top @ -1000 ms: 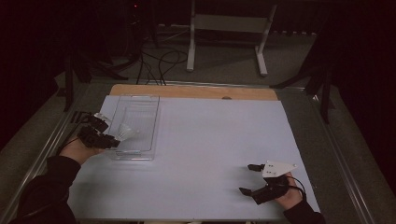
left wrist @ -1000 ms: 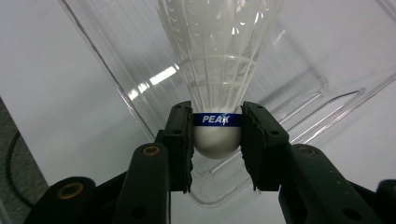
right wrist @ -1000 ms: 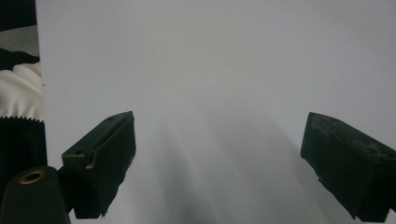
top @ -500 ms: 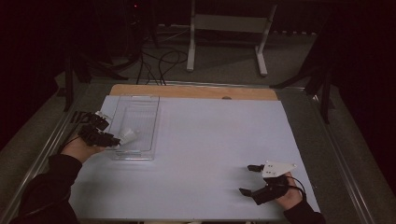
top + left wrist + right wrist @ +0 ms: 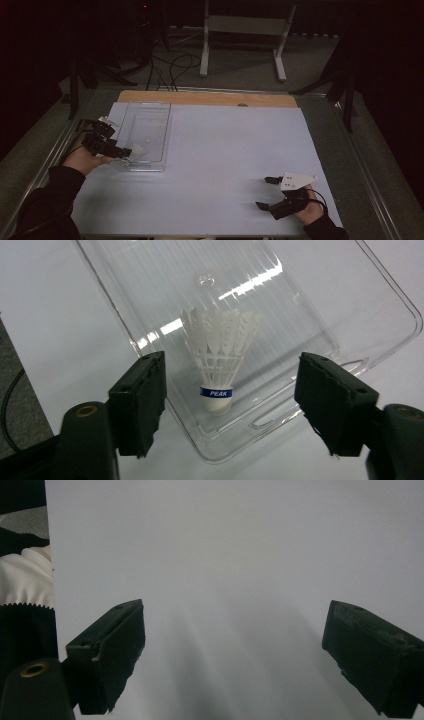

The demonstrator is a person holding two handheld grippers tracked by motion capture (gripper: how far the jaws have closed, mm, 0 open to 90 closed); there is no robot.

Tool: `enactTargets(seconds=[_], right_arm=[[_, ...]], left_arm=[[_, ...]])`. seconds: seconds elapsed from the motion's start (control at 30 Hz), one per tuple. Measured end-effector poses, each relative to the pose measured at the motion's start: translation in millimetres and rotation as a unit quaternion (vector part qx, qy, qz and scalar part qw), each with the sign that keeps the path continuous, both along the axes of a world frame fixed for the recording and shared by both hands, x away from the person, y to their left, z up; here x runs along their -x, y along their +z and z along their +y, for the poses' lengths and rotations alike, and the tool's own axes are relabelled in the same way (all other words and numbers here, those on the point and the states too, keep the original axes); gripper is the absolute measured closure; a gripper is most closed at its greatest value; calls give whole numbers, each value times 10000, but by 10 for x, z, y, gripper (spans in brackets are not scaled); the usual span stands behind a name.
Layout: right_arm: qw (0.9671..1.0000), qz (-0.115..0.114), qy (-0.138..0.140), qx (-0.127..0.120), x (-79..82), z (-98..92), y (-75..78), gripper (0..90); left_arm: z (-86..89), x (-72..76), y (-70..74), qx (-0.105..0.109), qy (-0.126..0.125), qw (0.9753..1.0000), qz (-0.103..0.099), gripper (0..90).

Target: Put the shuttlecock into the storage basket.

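A white shuttlecock [image 5: 220,360] with a blue band reading PEAK rests in the near corner of a clear plastic tray [image 5: 350,315], cork end toward the camera. My left gripper [image 5: 232,375] is open, its jaws wide apart on either side of the shuttlecock and not touching it. From above, the left gripper [image 5: 125,150] sits at the tray's [image 5: 145,105] near left corner, with the shuttlecock [image 5: 135,150] just past its tips. My right gripper [image 5: 266,192] lies open near the table's front right with nothing between its jaws, and its own view has the right gripper [image 5: 230,660] over bare white mat.
A white mat [image 5: 225,150] covers the table, with a wooden strip [image 5: 200,97] along its far edge. Beyond the table stand a metal frame [image 5: 240,25] and floor cables [image 5: 170,65]. White cloth [image 5: 25,580] lies past the mat's edge in the right gripper view.
The white shuttlecock has come into sight just beyond the left gripper's tips, inside the tray's near corner. The right gripper has not moved.
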State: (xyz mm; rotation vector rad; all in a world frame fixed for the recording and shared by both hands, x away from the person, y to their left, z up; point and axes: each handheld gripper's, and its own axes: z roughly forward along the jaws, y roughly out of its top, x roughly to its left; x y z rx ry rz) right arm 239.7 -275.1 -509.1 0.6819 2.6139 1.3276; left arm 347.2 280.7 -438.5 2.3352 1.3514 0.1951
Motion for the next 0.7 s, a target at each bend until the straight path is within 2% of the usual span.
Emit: enactTargets(seconds=[0.13, 0.23, 0.33, 0.43, 0.57, 0.7], right_arm=[[10000, 6, -16, 4, 0, 0, -2, 103], [10000, -10, -24, 4, -1, -3, 0, 103], [10000, -23, -26, -11, -1, -8, 4, 103], [10000, -4, -35, -17, -2, -7, -1, 102], [10000, 3, -36, -27, -3, -11, -5, 102], [10000, 6, -44, -35, -3, -14, -5, 103]], left_arm=[[-30, 5, 9, -3, -57, 10000, 22, 223], [-47, 6, 21, 134, -191, 9996, 128, 117], [-67, 7, 33, 117, -211, 9997, 83, 90], [-90, 8, 33, 147, -241, 9996, 58, 4], [-117, 9, 49, 111, -241, 9996, -29, 0], [-142, 7, 74, 165, -281, 9994, -116, 0]])
